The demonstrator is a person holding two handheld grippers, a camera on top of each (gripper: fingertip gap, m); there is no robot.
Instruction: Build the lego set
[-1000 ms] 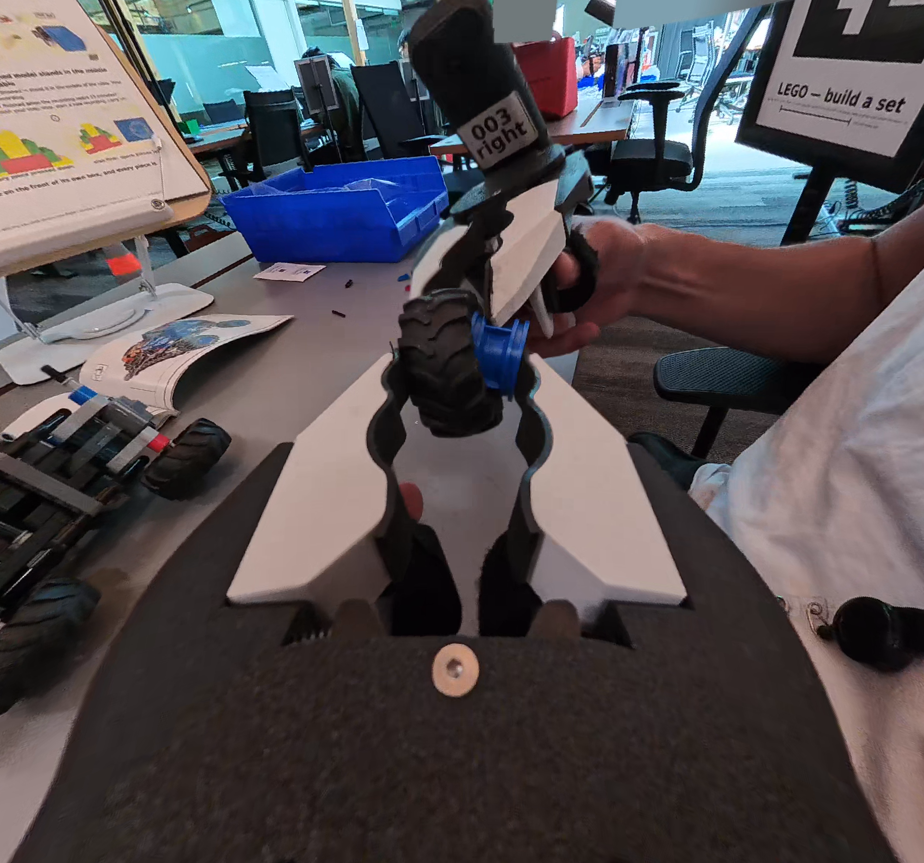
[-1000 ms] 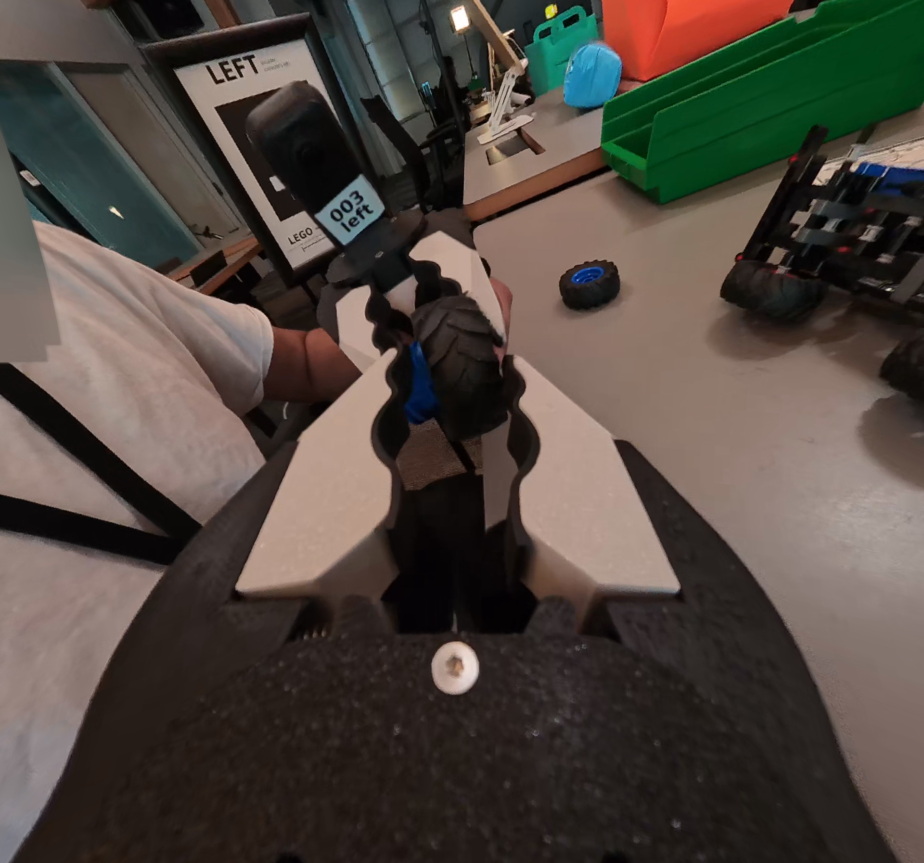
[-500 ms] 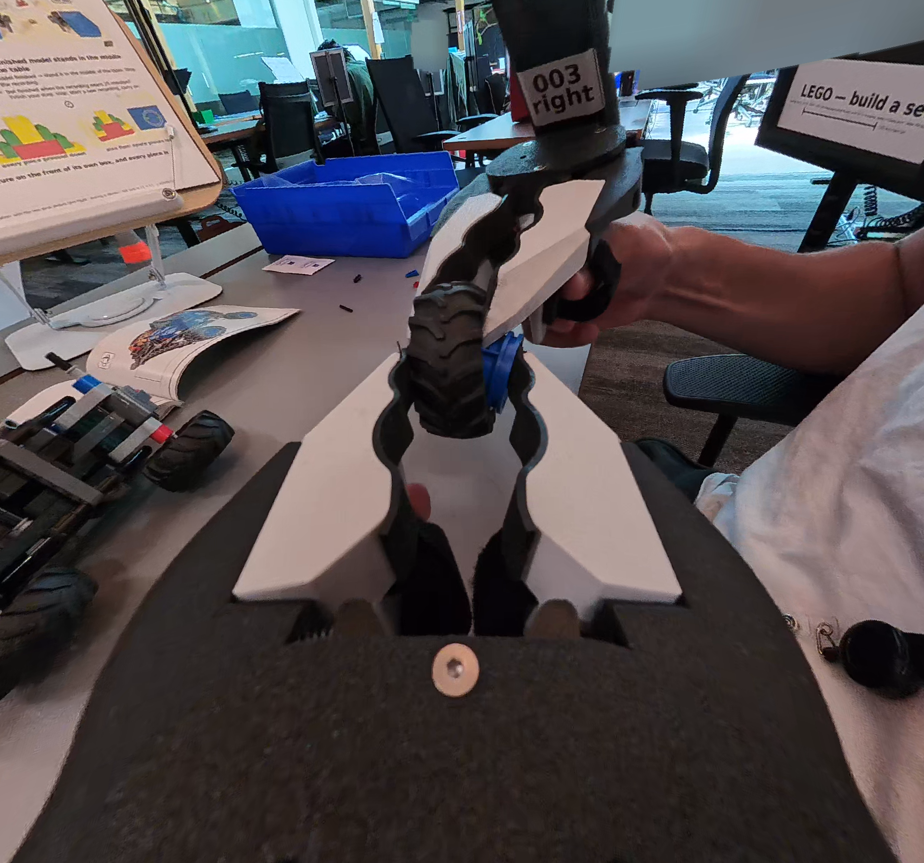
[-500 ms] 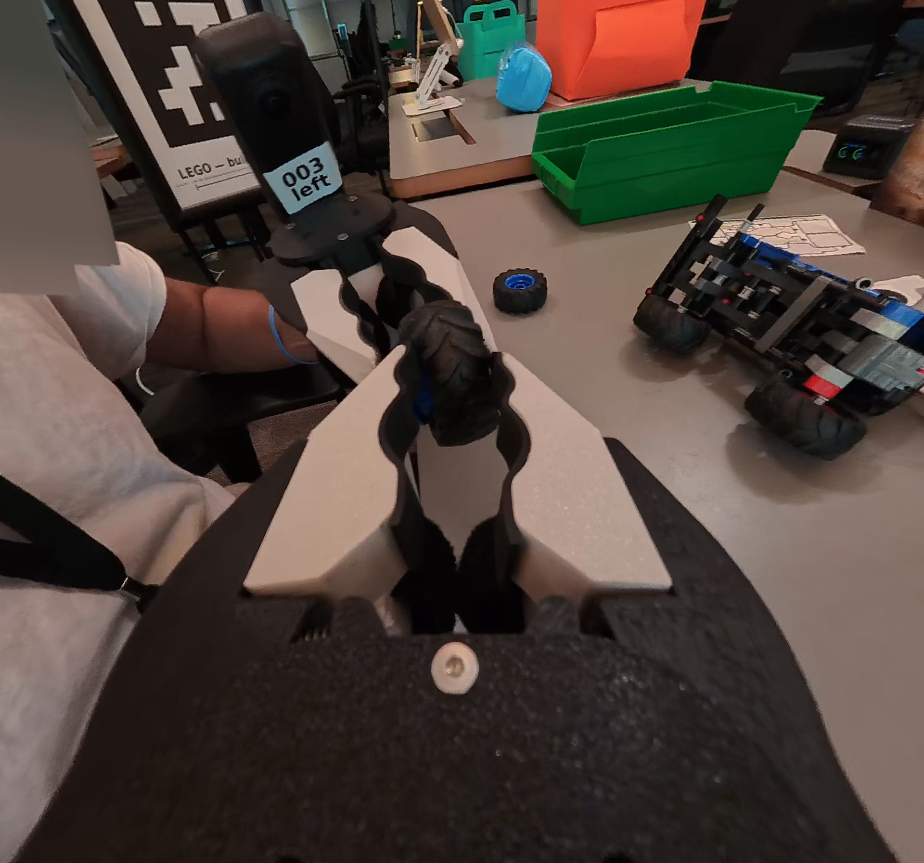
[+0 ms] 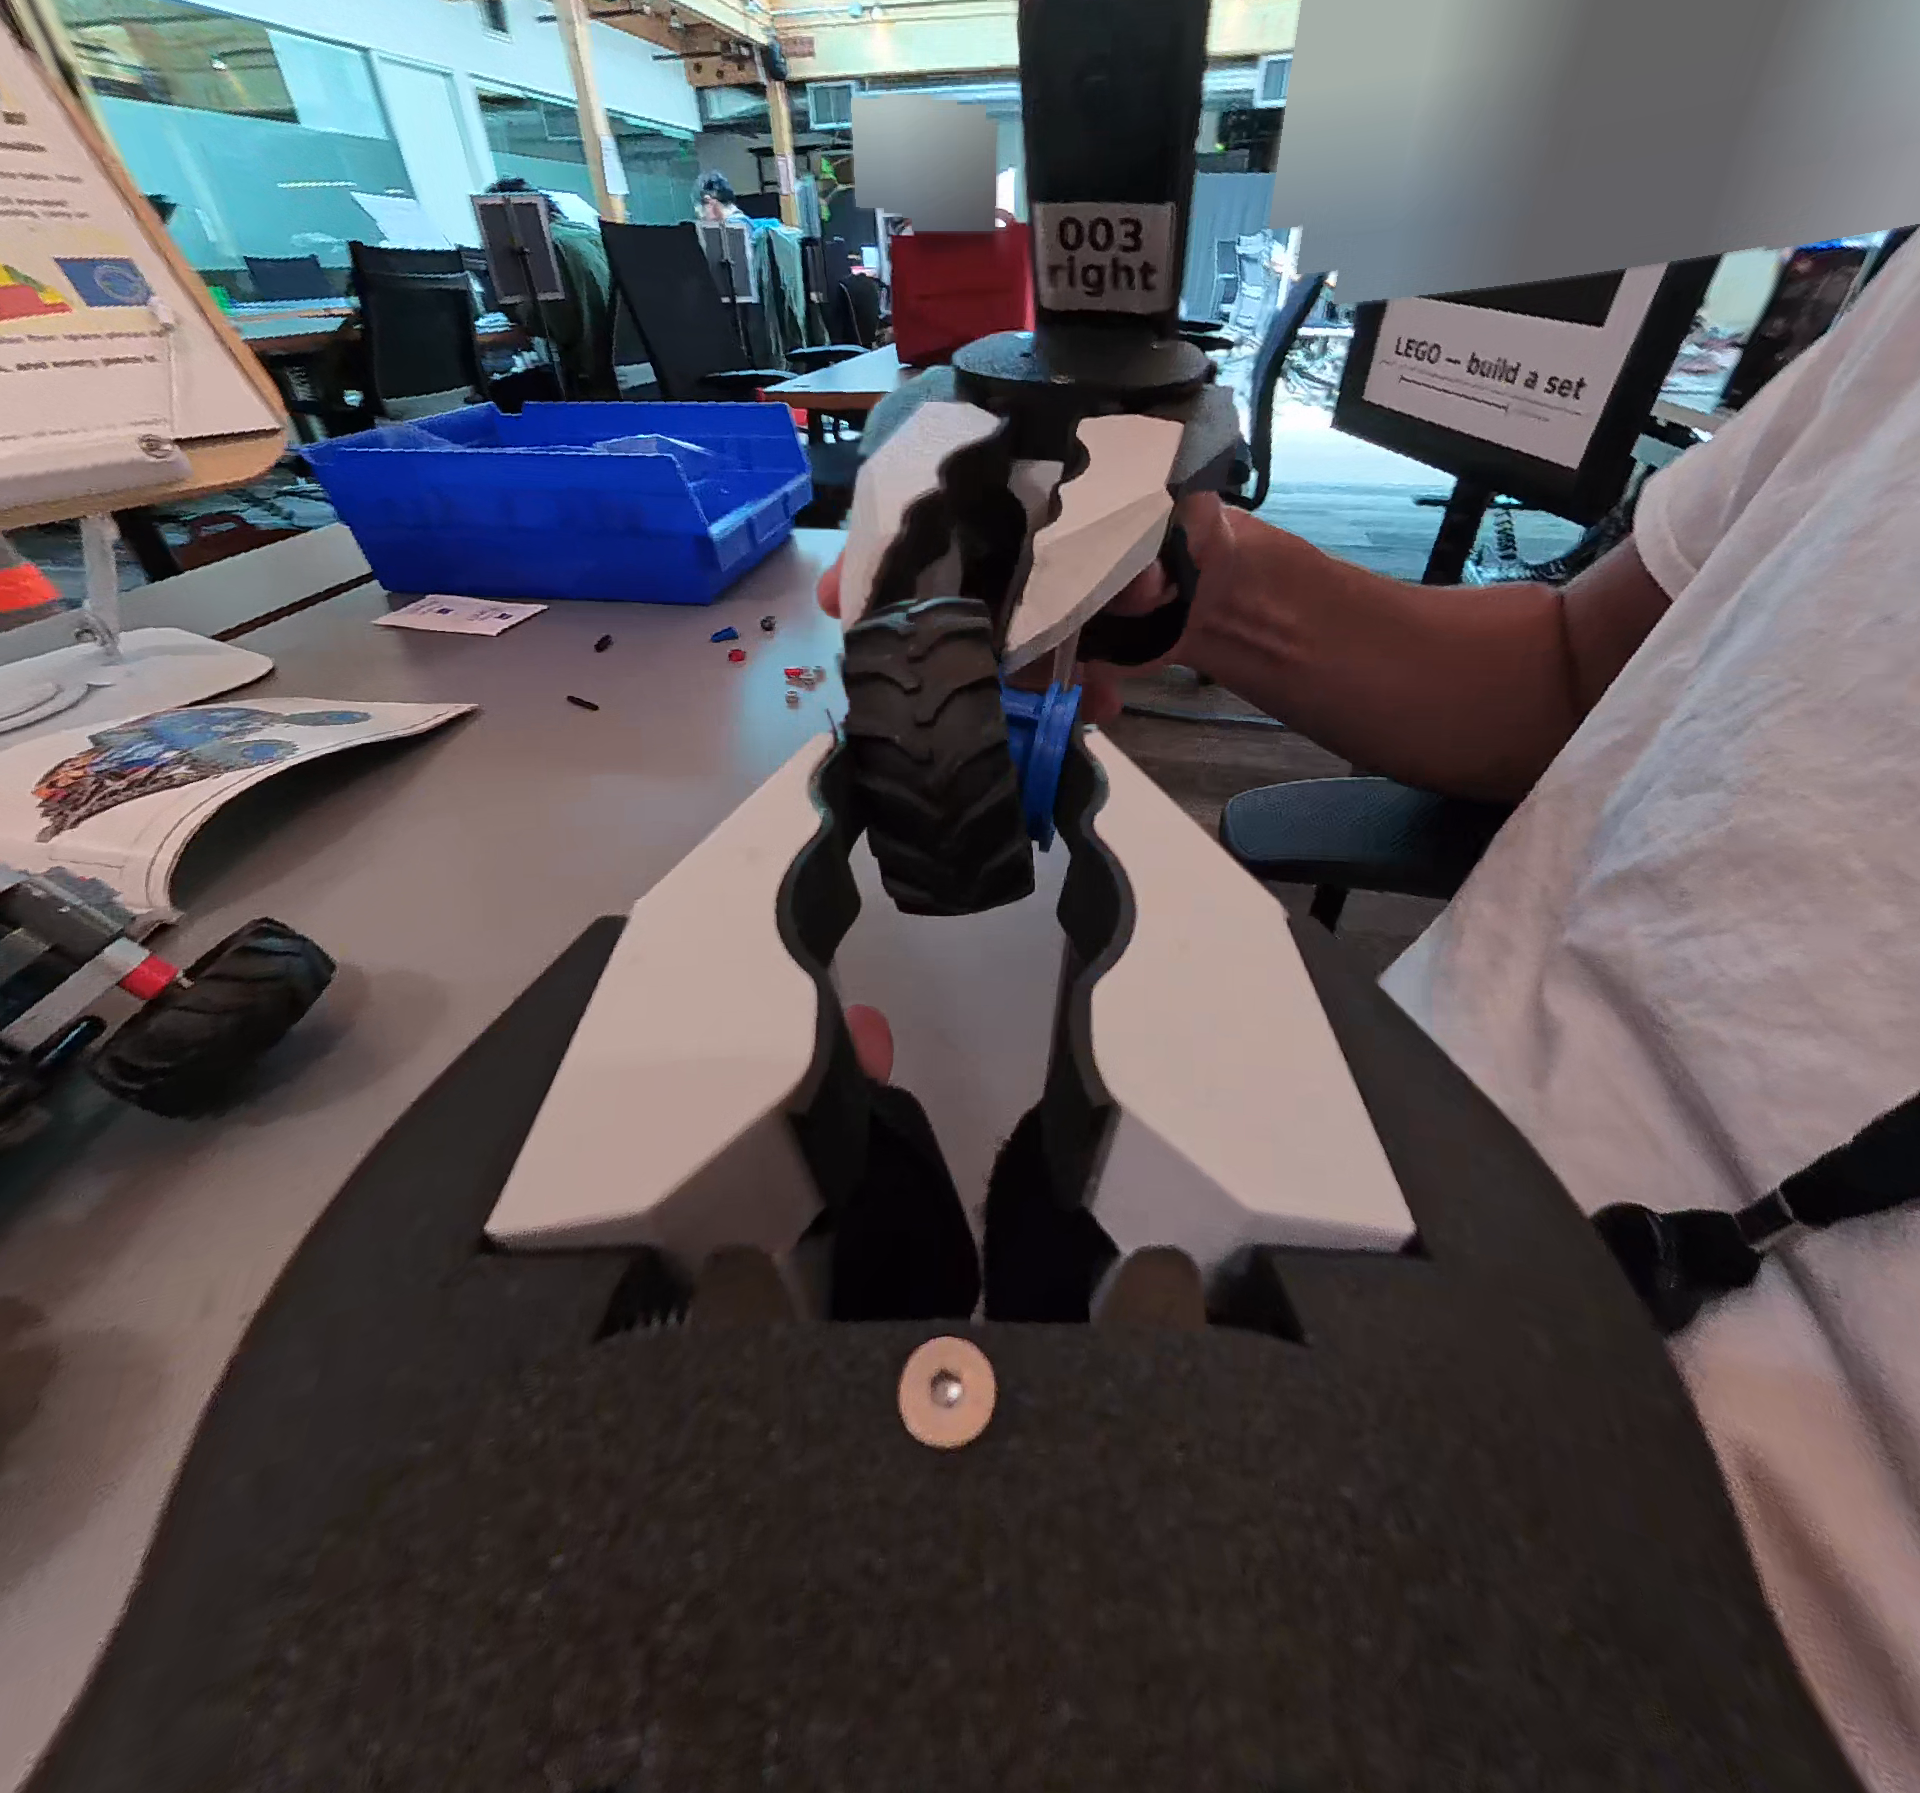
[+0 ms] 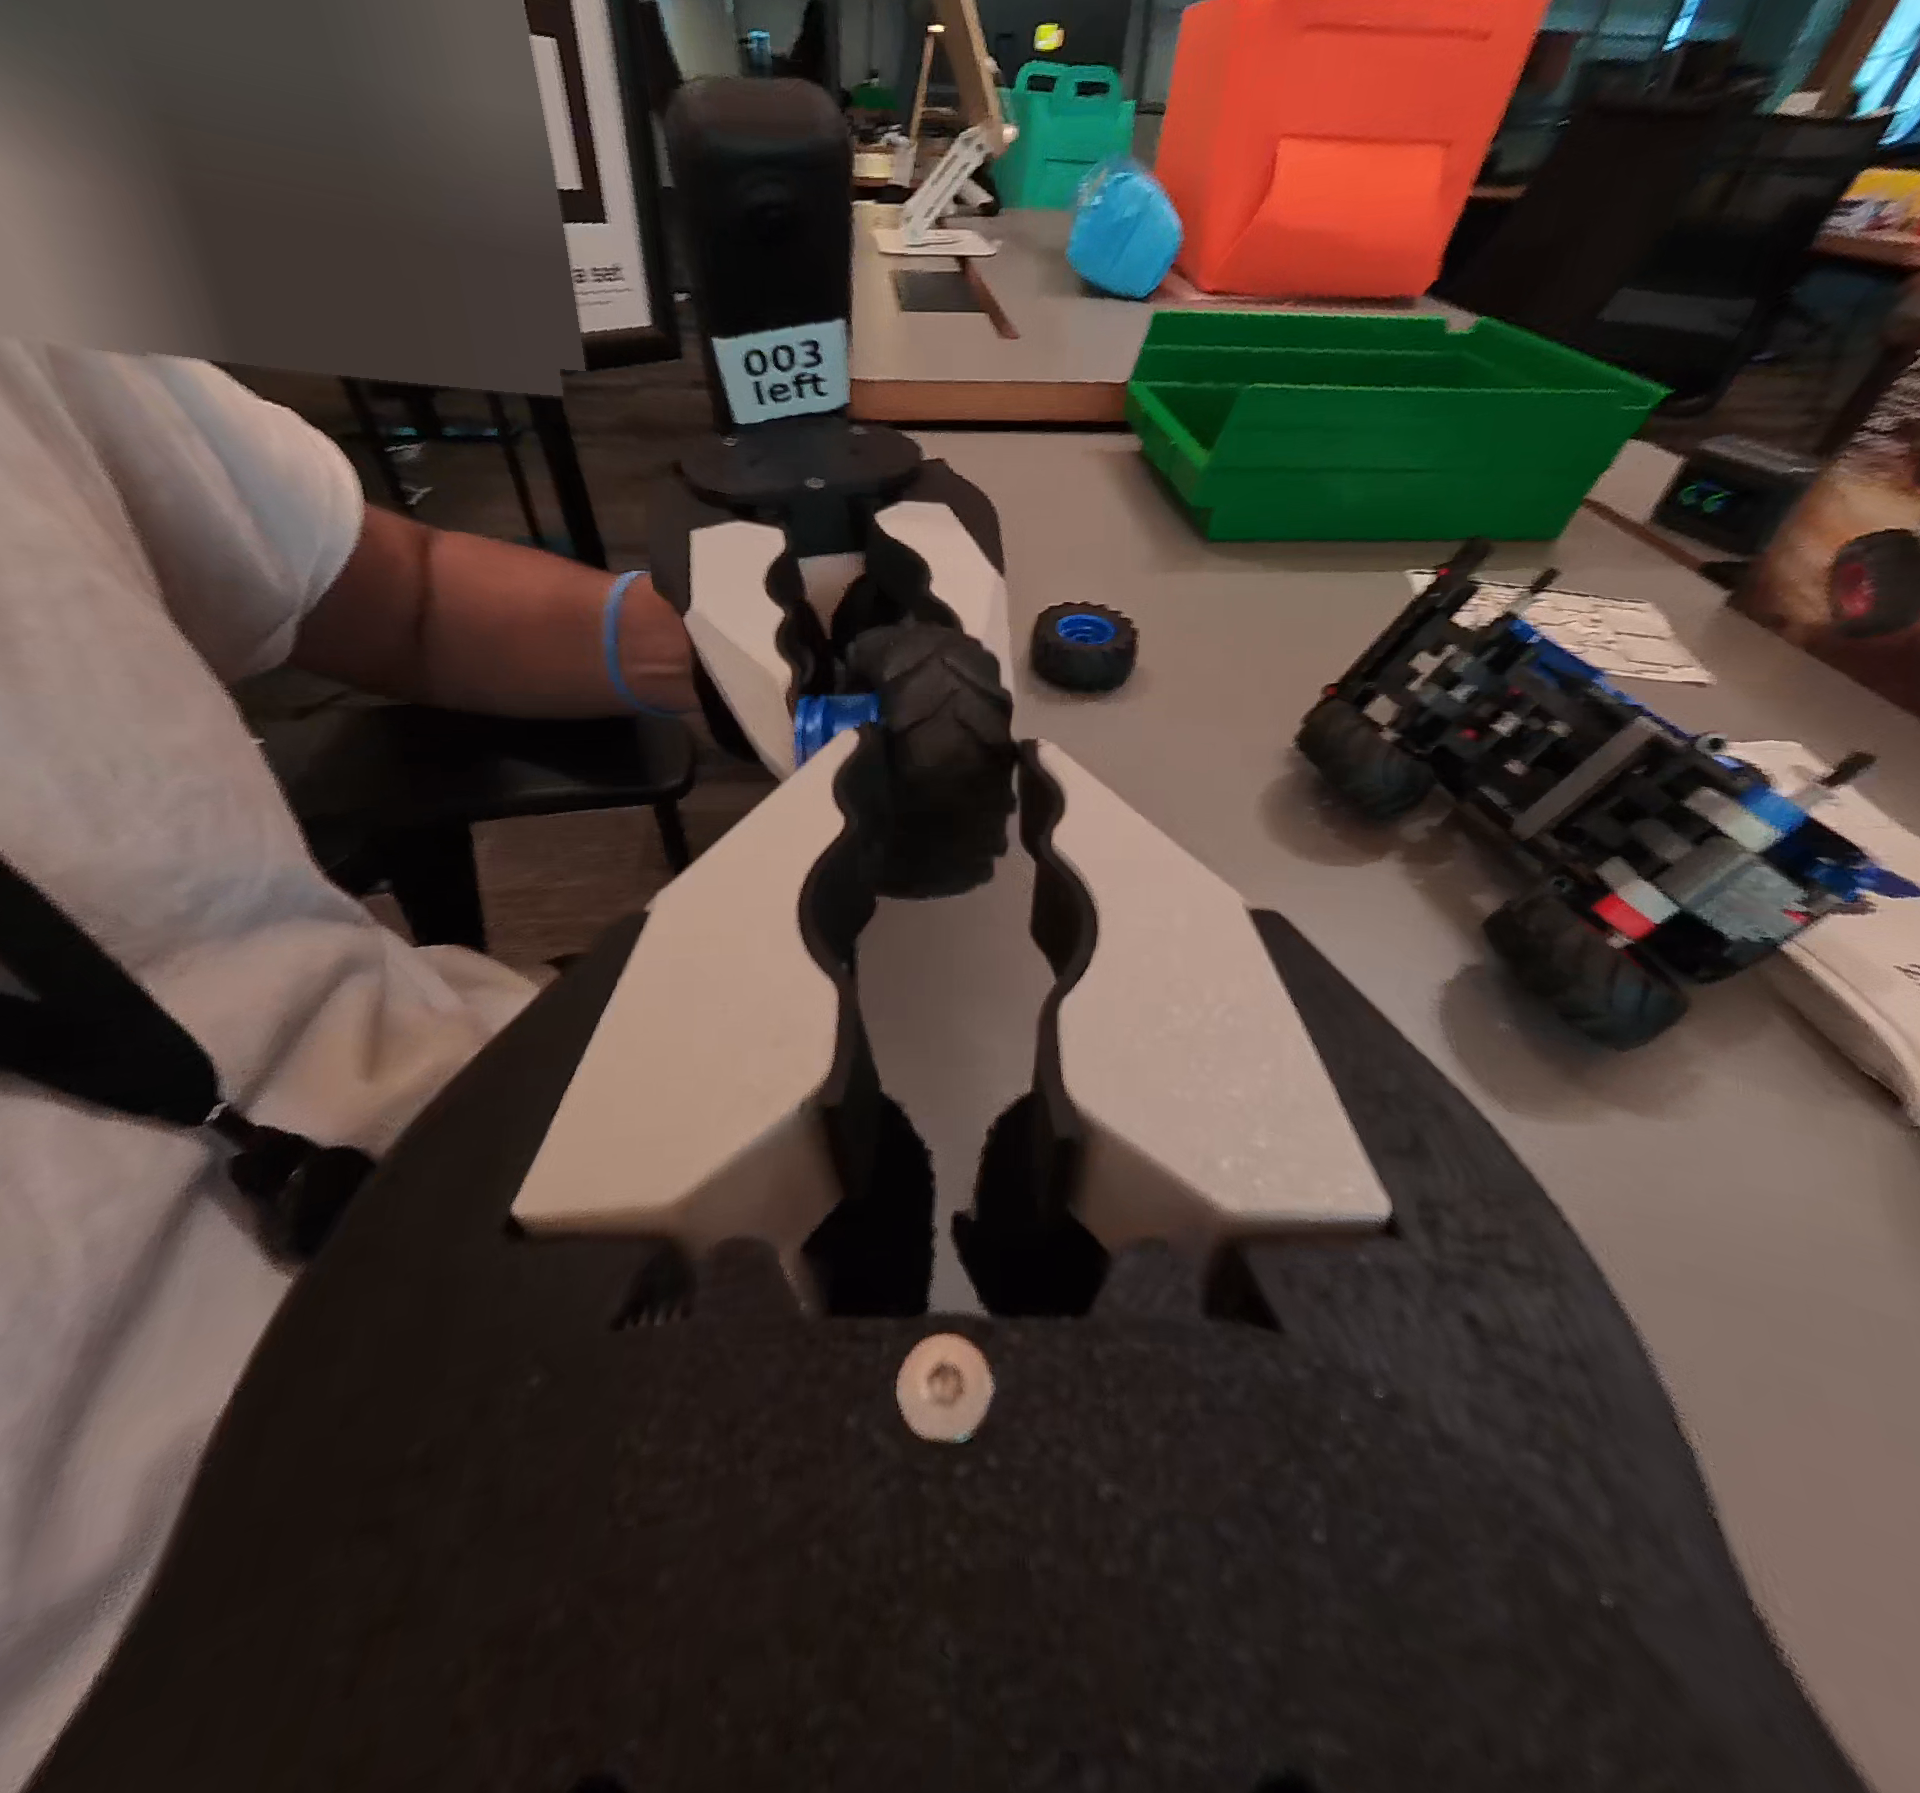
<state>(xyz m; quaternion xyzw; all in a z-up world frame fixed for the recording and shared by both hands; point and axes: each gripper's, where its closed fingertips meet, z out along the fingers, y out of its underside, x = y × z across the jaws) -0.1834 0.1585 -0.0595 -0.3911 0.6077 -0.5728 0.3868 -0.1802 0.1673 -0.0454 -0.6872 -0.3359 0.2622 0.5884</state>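
A black rubber tyre (image 5: 930, 756) with a blue rim (image 5: 1039, 756) partly seated in it is held in the air between both grippers, over the near table edge. My left gripper (image 5: 956, 777) is shut across the tyre and rim together. My right gripper (image 6: 932, 756) is shut on the tyre (image 6: 945, 735), and the rim (image 6: 831, 715) sticks out to its left. In the left wrist view the right gripper (image 5: 961, 642) comes down from above. The partly built black and blue truck (image 6: 1621, 808) lies on the table at the right.
A loose wheel (image 6: 1084, 644) lies on the grey table (image 5: 520, 860) near a green bin (image 6: 1382, 434). A blue bin (image 5: 561, 496), small loose pieces (image 5: 738, 647) and an open instruction booklet (image 5: 208, 767) are on the left side. The truck's tyre (image 5: 218, 1005) is close by. The tips of both grippers are at nearly the same place.
Both grippers have stayed shut on the wheel. The right gripper has turned from tilted to upright, and its view has swung right, so more of the truck shows.
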